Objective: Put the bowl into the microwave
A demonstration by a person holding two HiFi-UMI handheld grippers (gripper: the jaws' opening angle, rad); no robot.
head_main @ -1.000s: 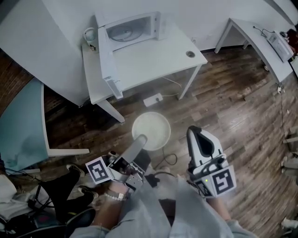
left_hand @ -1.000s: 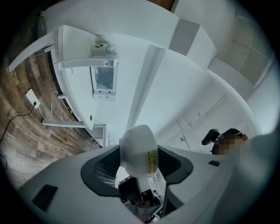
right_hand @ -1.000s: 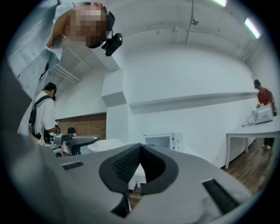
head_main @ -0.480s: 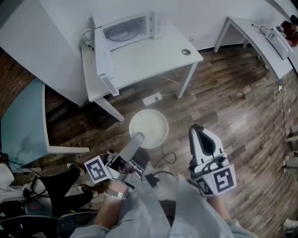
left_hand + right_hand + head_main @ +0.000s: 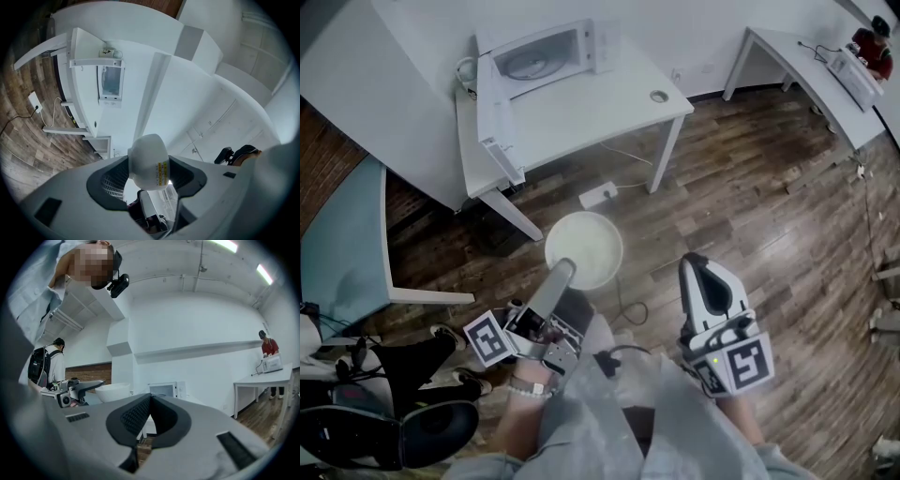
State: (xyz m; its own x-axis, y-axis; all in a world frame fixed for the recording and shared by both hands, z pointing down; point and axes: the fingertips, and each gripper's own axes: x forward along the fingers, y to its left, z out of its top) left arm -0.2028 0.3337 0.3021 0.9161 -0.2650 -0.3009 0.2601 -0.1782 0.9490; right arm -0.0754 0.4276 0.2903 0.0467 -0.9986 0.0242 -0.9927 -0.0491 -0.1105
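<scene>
A white bowl (image 5: 583, 249) hangs over the wooden floor, with my left gripper (image 5: 565, 270) shut on its near rim. In the left gripper view the bowl (image 5: 149, 161) sits edge-on between the two pads. The white microwave (image 5: 539, 52) stands at the back left of a white table (image 5: 600, 108), and its door (image 5: 492, 122) hangs wide open toward me. My right gripper (image 5: 694, 264) is held beside the bowl, to its right, shut and empty. From the right gripper view (image 5: 150, 397) I see the bowl (image 5: 112, 391) at the left and the microwave (image 5: 164, 390) ahead.
A power strip (image 5: 598, 195) and a cable lie on the floor under the table's front edge. A small round thing (image 5: 659, 96) sits on the table's right end. A second white table (image 5: 787, 52) stands far right with a person (image 5: 867, 42) at it. A teal panel (image 5: 342, 244) stands left.
The bowl and my left gripper have shifted a little left and toward the table. The table and microwave sit further left in the head view. My right gripper has kept its place.
</scene>
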